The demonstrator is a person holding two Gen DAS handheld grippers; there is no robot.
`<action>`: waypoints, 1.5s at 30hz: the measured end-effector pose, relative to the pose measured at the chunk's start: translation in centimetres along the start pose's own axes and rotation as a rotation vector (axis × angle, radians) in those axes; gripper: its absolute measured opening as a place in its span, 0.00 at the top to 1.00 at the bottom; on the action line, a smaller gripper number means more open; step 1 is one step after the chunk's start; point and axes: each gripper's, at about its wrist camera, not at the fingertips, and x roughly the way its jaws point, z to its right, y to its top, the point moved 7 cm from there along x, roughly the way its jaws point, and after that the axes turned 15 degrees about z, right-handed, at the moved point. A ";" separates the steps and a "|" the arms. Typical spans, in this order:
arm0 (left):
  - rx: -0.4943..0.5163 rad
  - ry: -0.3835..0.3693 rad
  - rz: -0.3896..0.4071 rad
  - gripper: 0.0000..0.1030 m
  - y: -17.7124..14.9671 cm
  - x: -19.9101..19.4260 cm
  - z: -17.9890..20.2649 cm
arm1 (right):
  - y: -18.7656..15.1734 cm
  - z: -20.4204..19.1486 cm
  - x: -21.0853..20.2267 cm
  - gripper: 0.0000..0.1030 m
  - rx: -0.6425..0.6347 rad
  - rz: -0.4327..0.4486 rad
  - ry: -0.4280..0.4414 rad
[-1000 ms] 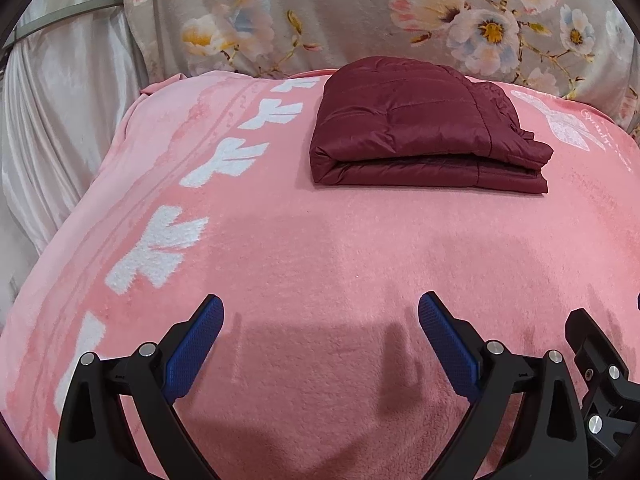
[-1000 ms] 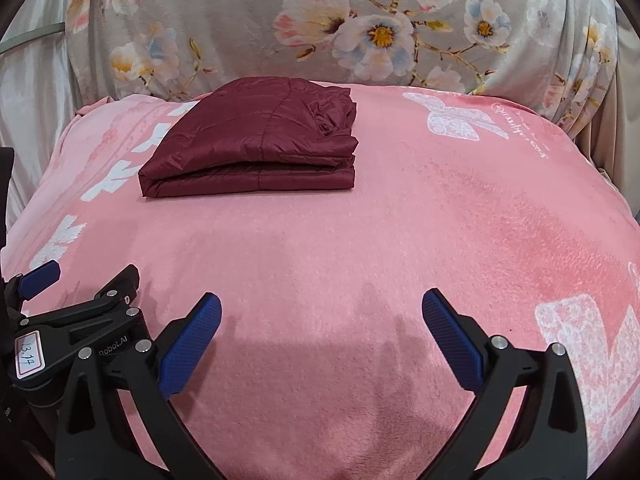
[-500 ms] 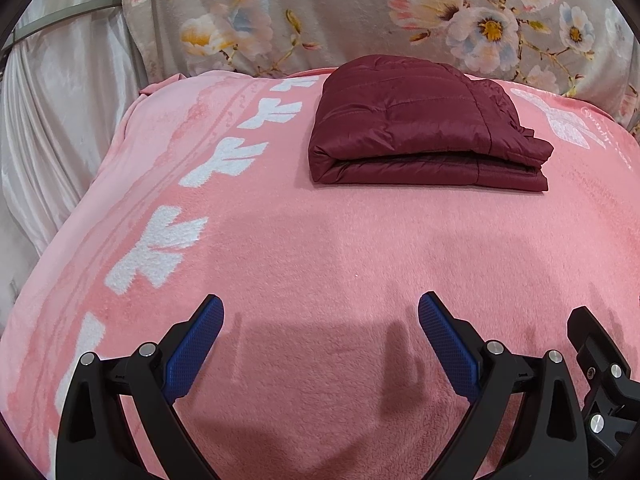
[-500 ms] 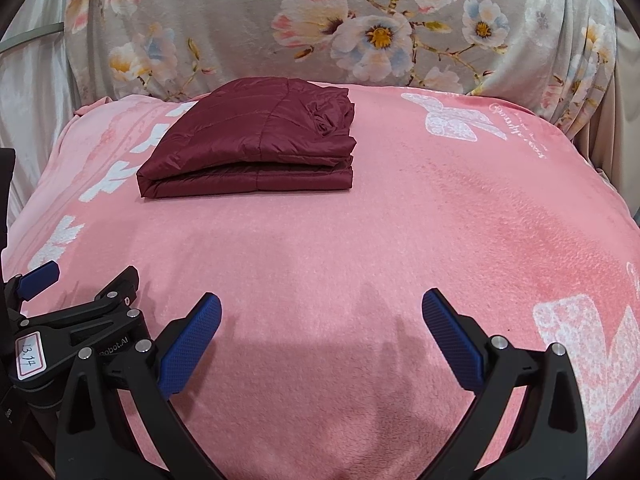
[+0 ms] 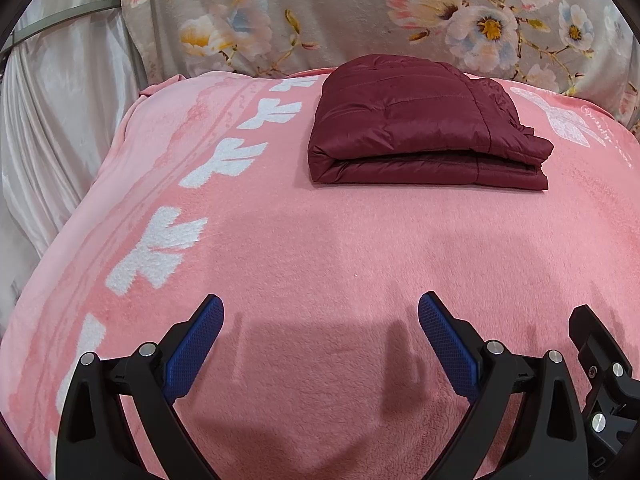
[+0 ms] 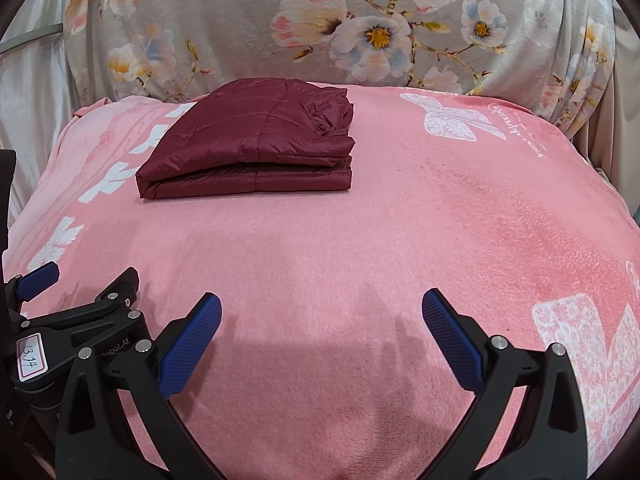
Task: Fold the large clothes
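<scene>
A dark red quilted jacket (image 5: 420, 128) lies folded into a flat rectangle at the far side of the pink blanket (image 5: 320, 248); it also shows in the right wrist view (image 6: 256, 144). My left gripper (image 5: 320, 312) is open and empty, low over the near part of the blanket, well short of the jacket. My right gripper (image 6: 322, 312) is open and empty too, beside the left one. The left gripper's body shows at the lower left of the right wrist view (image 6: 72, 332).
The pink blanket with white patterns (image 6: 452, 120) covers the whole surface. A floral grey cloth (image 6: 360, 28) hangs behind it. A pale curtain (image 5: 60, 120) hangs at the left beyond the blanket's edge.
Almost nothing; both views have shifted very slightly, and the jacket and open grippers stand as before.
</scene>
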 end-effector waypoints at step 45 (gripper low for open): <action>0.005 0.002 0.002 0.06 0.1 -0.1 0.0 | 0.0 0.4 0.0 0.05 -0.004 0.001 0.005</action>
